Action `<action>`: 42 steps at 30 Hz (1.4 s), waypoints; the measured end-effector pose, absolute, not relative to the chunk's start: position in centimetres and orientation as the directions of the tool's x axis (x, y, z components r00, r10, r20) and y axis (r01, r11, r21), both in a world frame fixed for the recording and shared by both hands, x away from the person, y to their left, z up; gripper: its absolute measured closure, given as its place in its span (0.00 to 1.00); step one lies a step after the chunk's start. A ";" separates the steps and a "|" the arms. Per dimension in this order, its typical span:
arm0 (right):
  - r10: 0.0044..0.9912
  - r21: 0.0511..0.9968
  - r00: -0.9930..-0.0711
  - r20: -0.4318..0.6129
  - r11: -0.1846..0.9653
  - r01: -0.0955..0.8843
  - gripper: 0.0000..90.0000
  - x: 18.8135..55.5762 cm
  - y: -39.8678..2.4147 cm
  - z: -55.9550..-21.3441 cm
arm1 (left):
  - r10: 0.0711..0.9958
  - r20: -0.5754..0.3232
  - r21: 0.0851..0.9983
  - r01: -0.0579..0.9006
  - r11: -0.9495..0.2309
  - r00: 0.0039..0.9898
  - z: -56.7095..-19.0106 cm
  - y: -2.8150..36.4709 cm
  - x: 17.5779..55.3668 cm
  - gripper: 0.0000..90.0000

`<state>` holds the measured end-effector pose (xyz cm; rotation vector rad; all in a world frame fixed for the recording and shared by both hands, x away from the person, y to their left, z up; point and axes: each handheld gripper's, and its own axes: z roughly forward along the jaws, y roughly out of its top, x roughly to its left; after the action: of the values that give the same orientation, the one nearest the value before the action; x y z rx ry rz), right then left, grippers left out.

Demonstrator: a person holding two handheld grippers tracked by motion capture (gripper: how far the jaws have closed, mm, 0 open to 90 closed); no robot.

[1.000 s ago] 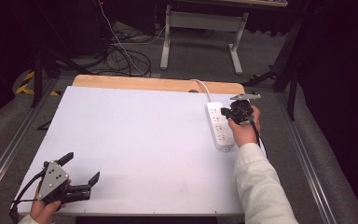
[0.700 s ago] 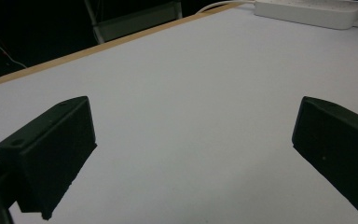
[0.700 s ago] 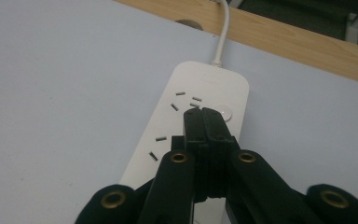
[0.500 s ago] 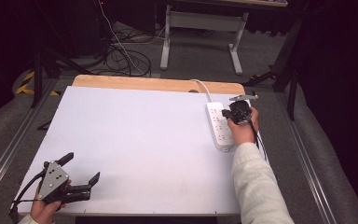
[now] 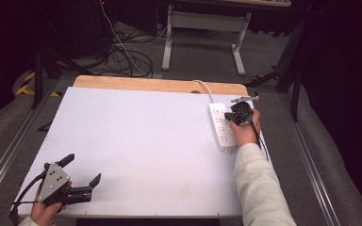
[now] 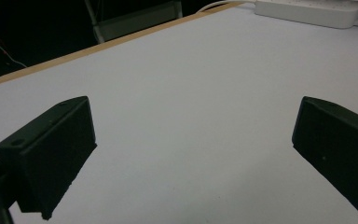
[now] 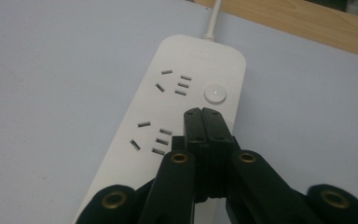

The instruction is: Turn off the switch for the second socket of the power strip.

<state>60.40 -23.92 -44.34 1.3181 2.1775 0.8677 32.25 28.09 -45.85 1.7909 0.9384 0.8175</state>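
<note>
A white power strip (image 5: 222,127) lies at the table's right side, its cord running off the far edge. In the right gripper view the strip (image 7: 177,107) shows its sockets and a round white button (image 7: 214,93). My right gripper (image 7: 201,113) hovers over the strip, shut with nothing between its jaws, its tips just short of that button. A hand holds this gripper (image 5: 231,115) above the strip's far half. My left gripper (image 5: 82,170) rests at the near left corner, open and empty. Its two black fingers (image 6: 51,149) stand wide apart over bare table, the strip (image 6: 312,11) far off.
The white tabletop (image 5: 136,141) has a wooden strip (image 5: 160,84) along its far edge. Beyond the table stand a desk frame (image 5: 207,33) and loose cables (image 5: 122,56) on the floor. Metal rails (image 5: 9,155) run along both sides.
My right gripper has shifted slightly toward the near side over the power strip. The left gripper has stayed put.
</note>
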 end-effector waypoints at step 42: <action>0.903 0.708 -0.427 -0.043 0.329 0.625 1.00 60.4 -24.0 -45.2 | 0.861 0.130 0.927 0.248 -0.282 0.492 -45.9 28.1 32.3 0.00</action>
<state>60.44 -23.98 -45.25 1.3450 2.1672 0.8660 32.27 28.07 -45.88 1.7927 0.9351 0.8134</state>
